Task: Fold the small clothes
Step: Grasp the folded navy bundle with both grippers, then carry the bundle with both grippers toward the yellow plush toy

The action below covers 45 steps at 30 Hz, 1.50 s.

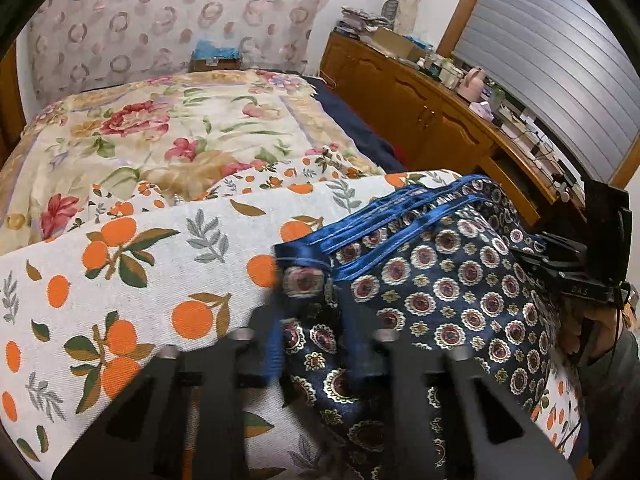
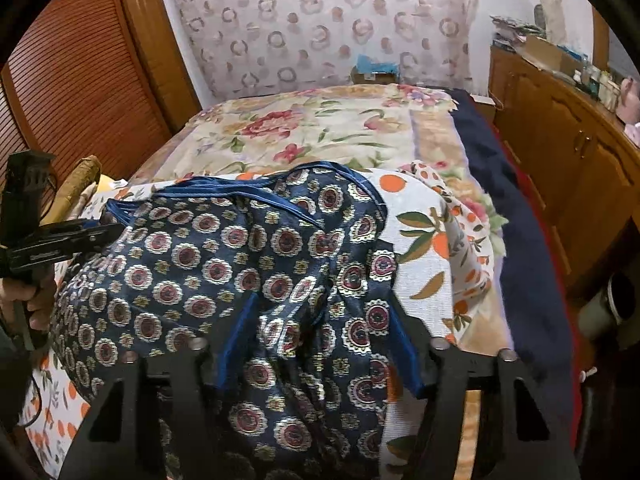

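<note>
- Two grippers on one garment: navy patterned garment (image 1: 448, 292) with medallion print and blue satin trim lies on the orange-print cloth (image 1: 160, 264) at the near end of the bed.
- Left gripper (image 1: 308, 344): fingers spread, fabric bunched between them. Blue fingertip pads (image 1: 274, 344) sit against the garment's left edge, near the blue trim. Not pinched shut; contact pressure can't be judged from this view.
- Right gripper (image 2: 320, 344): fingers also apart, garment fold filling the gap. Its blue pads (image 2: 236, 344) flank the cloth on both sides. Grip firmness can't be told.
- Right wrist view: garment covers most of the cloth's left-centre, trim edge at the far side, bare orange-print cloth showing to the right.
- Left wrist view: garment is on the right half of the cloth, trim bands running diagonally toward the far right corner; other gripper's body visible at the right edge.
- Beyond the cloth: floral bedspread (image 1: 168, 128) on the bed, navy sheet (image 2: 520, 216) along its right side.
- Wooden cabinet (image 1: 420, 104) runs along the right wall, top cluttered with small items.
- Patterned curtain (image 2: 320, 20) behind the bed.
</note>
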### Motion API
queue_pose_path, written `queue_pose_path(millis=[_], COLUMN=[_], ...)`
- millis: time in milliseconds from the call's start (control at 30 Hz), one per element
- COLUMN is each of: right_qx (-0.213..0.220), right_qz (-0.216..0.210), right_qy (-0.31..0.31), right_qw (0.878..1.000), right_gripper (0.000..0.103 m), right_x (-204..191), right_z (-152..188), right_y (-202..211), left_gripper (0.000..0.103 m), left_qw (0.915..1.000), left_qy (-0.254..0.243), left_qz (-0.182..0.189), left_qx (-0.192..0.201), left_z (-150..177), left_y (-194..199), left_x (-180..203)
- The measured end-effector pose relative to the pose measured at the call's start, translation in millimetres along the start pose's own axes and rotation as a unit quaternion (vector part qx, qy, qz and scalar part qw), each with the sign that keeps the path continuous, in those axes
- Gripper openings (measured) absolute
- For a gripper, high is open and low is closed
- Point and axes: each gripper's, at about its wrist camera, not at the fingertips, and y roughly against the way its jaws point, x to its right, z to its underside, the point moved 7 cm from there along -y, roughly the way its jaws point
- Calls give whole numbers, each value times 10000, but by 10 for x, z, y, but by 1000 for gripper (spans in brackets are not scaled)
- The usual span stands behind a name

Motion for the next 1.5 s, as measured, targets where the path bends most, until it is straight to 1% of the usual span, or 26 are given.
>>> queue_pose_path(millis=[33,67,100,133,200,267,367,567,667,733,900,1067,1200,1267,1333,1467,1500], right_qx=[-1,-10,-27,-47,-5,131,470,1110,1373,1547,1830,1965,2008,2005,1972,1851,1817], right_qz=[-25,-56,-136,-199,-21,87,107,38,-73,-154,-468,-814,-1021,-1134,-1232,-1455,-1468], right_qy=[12,68,113,120,274,424,518,778,969,1086,1469,1904,2292,2529,2777,3180,3285], right_qw=[10000,10000,9998,9997,9996,9990,9975,9908,9857,9818,9709,9584,9470,9397,9321,9184,9152], right_gripper=[43,27,18,15,11,10,9,9,9,9,9,9,9,9,9,8,8], right_x=[-9,-29,-55,-82,-128,-178,-281,-544,-744,-904,-1361,-1849,-2178,-2409,-2638,-3094,-3124], right_z=[8,13,29,39,36,11,-87,-322,-444,-509,-746,-986,-1300,-1445,-1598,-1844,-1897], right_y=[-5,-7,-17,-25,-6,49,245,605,736,792,855,730,402,266,88,-288,-399], left_gripper=[8,7,6,6,6,6,5,5,5,5,5,5,5,5,5,5,5], left_qw=[10000,9998,9998,9997,9993,9984,9970,9912,9870,9849,9769,9677,9567,9497,9446,9315,9284], left_qy=[6,2,-40,-96,-128,-93,-125,-218,-184,-149,62,428,790,1012,1200,1688,1793], left_qz=[78,185,208,192,234,305,361,343,256,164,-237,-597,-974,-1149,-1274,-1491,-1541], left_qx=[-1,6,38,101,260,465,676,1259,1577,1717,2124,2412,2626,2733,2778,2857,2869], left_z=[-3,0,2,-4,-20,-50,-69,-56,-31,-17,118,328,545,673,776,1064,1144], left_y=[3,15,40,82,206,376,624,1224,1562,1727,2226,2654,2915,3014,3049,3107,3115], left_x=[14,37,56,80,123,133,144,179,117,40,-300,-704,-1080,-1284,-1453,-1842,-1922])
